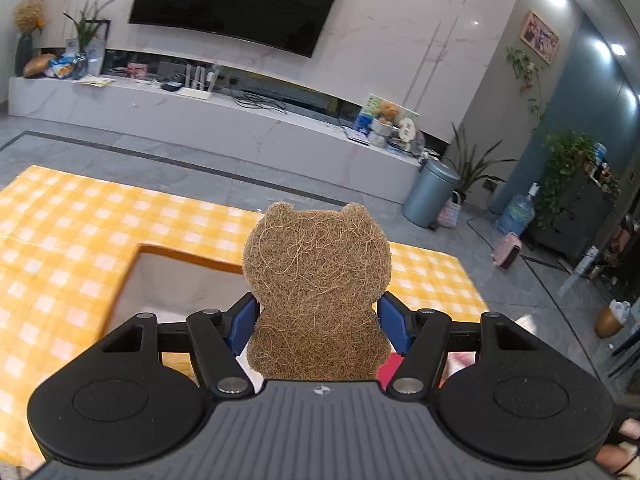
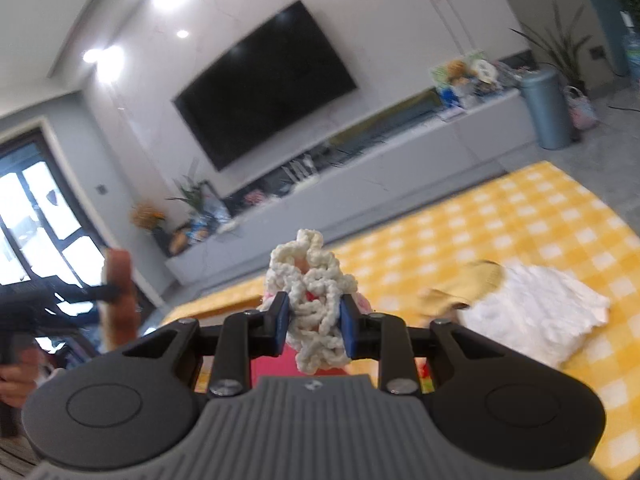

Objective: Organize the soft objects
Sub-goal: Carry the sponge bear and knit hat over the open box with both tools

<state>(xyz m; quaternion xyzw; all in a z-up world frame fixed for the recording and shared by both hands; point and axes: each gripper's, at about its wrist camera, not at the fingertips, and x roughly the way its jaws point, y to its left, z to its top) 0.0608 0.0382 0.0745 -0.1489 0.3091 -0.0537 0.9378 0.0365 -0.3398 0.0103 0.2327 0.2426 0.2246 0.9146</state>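
My left gripper (image 1: 318, 320) is shut on a brown bear-shaped fibre scrub pad (image 1: 316, 276), held upright above the table. Below and to its left is an open box (image 1: 160, 280) with a pale inside and an orange rim. My right gripper (image 2: 314, 322) is shut on a white crocheted piece with pink parts (image 2: 310, 296), lifted above the table. In the right wrist view the left gripper with the brown pad (image 2: 118, 292) shows blurred at the left.
The table has a yellow checked cloth (image 1: 60, 240). A white fluffy cloth (image 2: 540, 312) and a yellow cloth (image 2: 476, 284) lie on it at the right. Something pink (image 1: 390, 364) lies below the left gripper. Beyond are a TV wall, a low cabinet and a grey bin (image 1: 428, 194).
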